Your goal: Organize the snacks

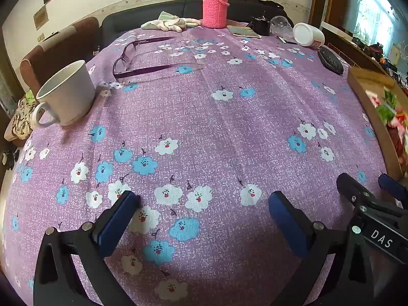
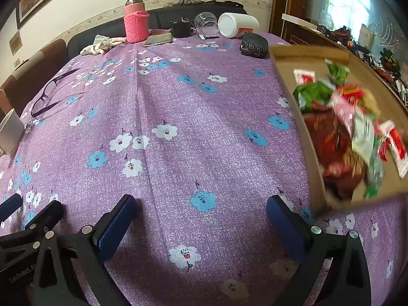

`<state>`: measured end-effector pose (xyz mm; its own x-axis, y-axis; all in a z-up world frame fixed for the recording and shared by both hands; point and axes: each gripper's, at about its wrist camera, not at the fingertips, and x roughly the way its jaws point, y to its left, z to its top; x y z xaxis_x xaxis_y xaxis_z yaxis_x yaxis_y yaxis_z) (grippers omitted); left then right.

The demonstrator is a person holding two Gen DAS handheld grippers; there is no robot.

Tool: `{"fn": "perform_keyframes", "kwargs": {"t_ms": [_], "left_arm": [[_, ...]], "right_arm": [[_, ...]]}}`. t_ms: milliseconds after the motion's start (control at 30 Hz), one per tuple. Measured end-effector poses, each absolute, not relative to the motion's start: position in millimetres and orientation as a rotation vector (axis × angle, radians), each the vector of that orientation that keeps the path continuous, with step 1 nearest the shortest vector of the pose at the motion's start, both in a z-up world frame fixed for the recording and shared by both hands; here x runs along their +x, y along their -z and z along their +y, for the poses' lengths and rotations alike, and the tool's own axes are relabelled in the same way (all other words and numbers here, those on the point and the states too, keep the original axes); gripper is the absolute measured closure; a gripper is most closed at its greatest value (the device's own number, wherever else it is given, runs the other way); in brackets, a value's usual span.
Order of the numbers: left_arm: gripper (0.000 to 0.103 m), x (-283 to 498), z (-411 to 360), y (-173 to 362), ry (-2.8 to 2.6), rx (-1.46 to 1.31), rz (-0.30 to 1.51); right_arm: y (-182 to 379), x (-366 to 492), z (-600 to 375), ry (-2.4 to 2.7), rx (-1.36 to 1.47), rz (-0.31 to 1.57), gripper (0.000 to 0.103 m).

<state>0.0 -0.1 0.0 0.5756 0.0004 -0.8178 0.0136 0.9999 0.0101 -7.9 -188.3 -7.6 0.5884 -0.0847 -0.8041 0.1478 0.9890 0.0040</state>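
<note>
My left gripper and right gripper hang released, jaws wide and empty, over the purple flowered counter cloth. I judge nothing is started; next, my right must reach right to the shallow brown cardboard box, where blurred red, green and white snack packets lie jumbled.

Loads of open tabletop right in front of both tongs, just bare purple cloth. The cardboard box of snack packets walls off the right edge, the white mug and purple glasses sit far left, and the pink-sleeved bottle and clutter line the far end.
</note>
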Motion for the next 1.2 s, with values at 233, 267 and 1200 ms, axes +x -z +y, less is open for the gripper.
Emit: {"fn": "perform_keyframes", "kwargs": {"t_ms": [233, 267, 1200], "left_arm": [[0.000, 0.1, 0.0, 0.0, 0.009, 0.016, 0.959], [0.000, 0.1, 0.1, 0.0, 0.009, 0.016, 0.959], [0.000, 0.4, -0.2, 0.6, 0.008, 0.016, 0.958]], "right_arm": [[7.7, -7.8, -188.4, 0.135, 0.074, 0.932, 0.001], [7.6, -7.8, -188.4, 0.135, 0.074, 0.932, 0.001], [8.0, -7.1, -189.5, 0.135, 0.074, 0.931, 0.001]]}}
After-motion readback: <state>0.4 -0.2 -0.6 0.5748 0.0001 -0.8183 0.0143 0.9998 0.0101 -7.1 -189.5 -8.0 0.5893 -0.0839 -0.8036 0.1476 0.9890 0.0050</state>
